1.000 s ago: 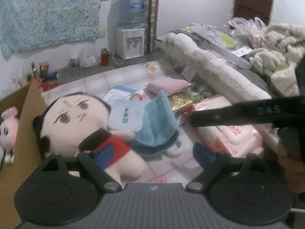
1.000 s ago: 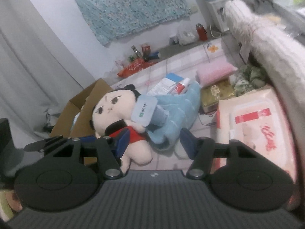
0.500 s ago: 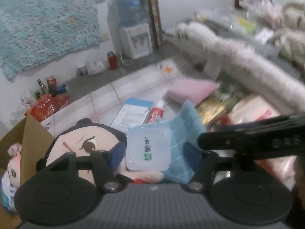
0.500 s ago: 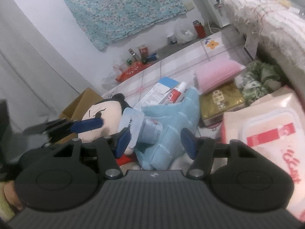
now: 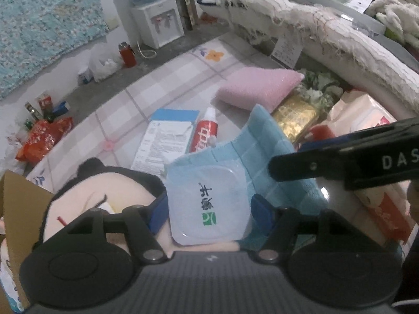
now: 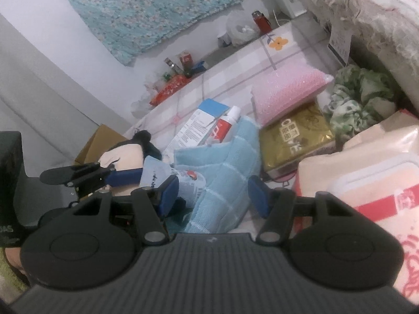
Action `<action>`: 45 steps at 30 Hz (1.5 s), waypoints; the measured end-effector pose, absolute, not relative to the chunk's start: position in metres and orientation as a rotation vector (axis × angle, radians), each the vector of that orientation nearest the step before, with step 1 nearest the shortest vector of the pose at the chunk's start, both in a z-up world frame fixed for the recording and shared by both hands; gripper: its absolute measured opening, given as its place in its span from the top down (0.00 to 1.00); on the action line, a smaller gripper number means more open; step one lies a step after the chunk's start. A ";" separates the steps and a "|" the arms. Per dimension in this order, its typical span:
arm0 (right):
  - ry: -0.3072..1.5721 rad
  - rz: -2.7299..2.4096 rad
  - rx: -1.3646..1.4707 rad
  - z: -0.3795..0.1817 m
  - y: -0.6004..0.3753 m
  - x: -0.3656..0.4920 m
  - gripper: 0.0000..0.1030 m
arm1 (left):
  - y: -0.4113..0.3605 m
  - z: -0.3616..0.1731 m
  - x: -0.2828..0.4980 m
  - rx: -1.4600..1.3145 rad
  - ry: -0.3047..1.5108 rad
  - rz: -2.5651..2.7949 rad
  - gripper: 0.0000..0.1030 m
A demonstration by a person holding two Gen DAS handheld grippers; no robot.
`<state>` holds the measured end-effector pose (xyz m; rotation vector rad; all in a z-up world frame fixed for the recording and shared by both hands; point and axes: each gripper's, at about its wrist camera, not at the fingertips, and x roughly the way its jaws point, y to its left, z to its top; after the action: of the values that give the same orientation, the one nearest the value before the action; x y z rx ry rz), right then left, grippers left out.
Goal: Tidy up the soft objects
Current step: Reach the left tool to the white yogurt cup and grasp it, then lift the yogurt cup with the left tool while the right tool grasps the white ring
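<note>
Sorting stage: early, by your views; most soft things still lie loose on the floor.
Left gripper [image 5: 208, 209]: your jaws, just narrowed, bracket the clear pouch [image 5: 208, 201] lying on the plush doll [image 5: 86, 204]; contact unclear.
Right gripper [image 6: 213, 192]: jaws apart around the blue cloth [image 6: 222, 172], not pressing.
Cardboard box [image 5: 18, 209]: beside the doll; a second plush shows at its edge.
Left to do: pink cushion [image 5: 258, 87], doll, cloth.

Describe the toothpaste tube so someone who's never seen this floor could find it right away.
Start at the checked floor mat in front of the fluffy white bedding. Near its middle a blue-and-white box lies flat, and the toothpaste tube lies along its right side, its lower end tucked behind the blue towel. It is the only red tube with a white cap.
</note>
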<state>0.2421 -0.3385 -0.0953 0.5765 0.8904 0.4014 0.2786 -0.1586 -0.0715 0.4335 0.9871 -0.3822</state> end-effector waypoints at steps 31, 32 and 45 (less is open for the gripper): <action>0.885 0.467 -0.129 -0.070 -0.283 0.154 0.49 | -0.114 0.010 0.234 0.052 0.898 -0.423 0.37; 0.903 0.462 -0.141 -0.073 -0.280 0.159 0.49 | -0.110 0.013 0.230 0.039 0.892 -0.422 0.38; 1.000 0.438 -0.198 -0.104 -0.260 0.205 0.54 | -0.074 0.018 0.205 -0.022 0.860 -0.373 0.38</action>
<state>0.2052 -0.2603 -0.1043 -0.1982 0.9995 0.4379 0.2048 -0.0736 0.0184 -0.0223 0.8602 -0.3734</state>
